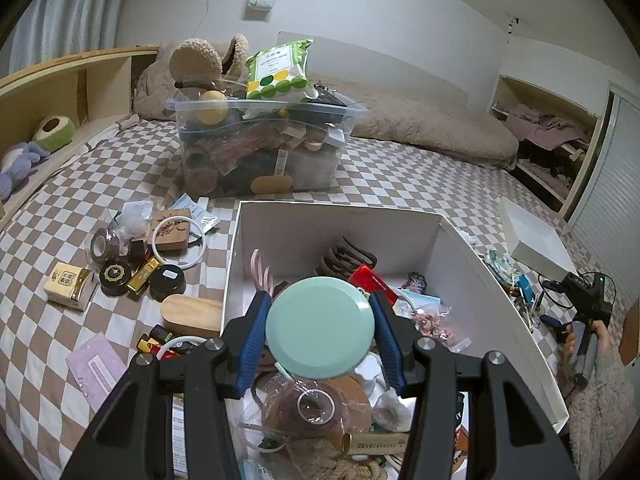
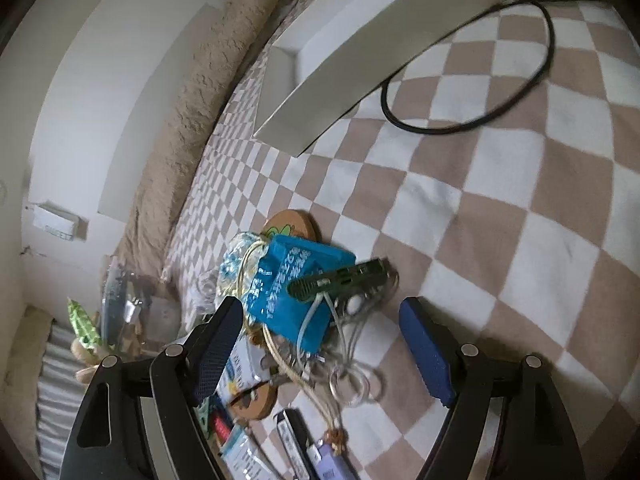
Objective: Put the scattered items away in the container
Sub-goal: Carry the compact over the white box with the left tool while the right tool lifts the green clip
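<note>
1. Lower left of the left-wrist view: loose items lie on the checkered bed (image 1: pixel 60 200) beside the box, among them a yellow carton (image 1: pixel 68 285) and two black jars (image 1: pixel 167 280).
2. At centre, your left tongs (image 1: pixel 320 330) are clamped on a mint-green round lid (image 1: pixel 320 327), held above the white cardboard box (image 1: pixel 500 304), which already holds clutter. I judge this the drop-off step; next, part the fingers over the box.
3. In the right-wrist view, your right tongs (image 2: pixel 320 340) stand wide and empty, with a blue packet (image 2: pixel 292 296) and a dark green clip (image 2: pixel 340 278) ahead of them. Next, advance until one sits between the pads (image 2: pixel 426 350), avoiding the tangled cords.
</note>
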`<state>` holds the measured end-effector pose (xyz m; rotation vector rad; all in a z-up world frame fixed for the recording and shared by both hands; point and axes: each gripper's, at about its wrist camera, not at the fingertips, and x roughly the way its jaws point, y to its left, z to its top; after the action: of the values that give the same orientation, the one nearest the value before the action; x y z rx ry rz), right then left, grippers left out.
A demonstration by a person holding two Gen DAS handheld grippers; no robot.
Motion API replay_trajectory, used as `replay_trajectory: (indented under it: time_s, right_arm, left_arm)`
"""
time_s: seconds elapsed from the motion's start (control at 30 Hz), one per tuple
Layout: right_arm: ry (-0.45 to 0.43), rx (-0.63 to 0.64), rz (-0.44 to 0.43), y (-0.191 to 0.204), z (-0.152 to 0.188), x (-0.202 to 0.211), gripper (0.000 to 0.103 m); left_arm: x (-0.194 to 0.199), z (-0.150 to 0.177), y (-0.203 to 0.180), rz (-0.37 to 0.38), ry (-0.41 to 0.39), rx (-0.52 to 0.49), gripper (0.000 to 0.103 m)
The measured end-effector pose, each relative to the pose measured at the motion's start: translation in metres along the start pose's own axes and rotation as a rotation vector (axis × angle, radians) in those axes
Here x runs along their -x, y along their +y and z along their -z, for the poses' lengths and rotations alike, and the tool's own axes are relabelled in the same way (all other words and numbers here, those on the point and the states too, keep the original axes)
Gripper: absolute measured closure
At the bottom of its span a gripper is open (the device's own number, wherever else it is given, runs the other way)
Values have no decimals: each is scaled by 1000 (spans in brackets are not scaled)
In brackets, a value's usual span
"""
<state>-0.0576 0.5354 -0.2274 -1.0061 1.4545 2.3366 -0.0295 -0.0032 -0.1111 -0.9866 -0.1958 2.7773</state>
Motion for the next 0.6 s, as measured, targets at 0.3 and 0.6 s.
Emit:
replay_trajectory:
  time_s: [0.3, 0.6]
  right_arm:
    - [-18, 91, 114, 7, -2, -13, 43]
    - [-41, 19, 78, -21, -3, 1, 86]
  left_arm:
    - [-1, 0, 0, -2, 0, -1, 53]
    - [-1, 0, 0, -4, 0, -1, 53]
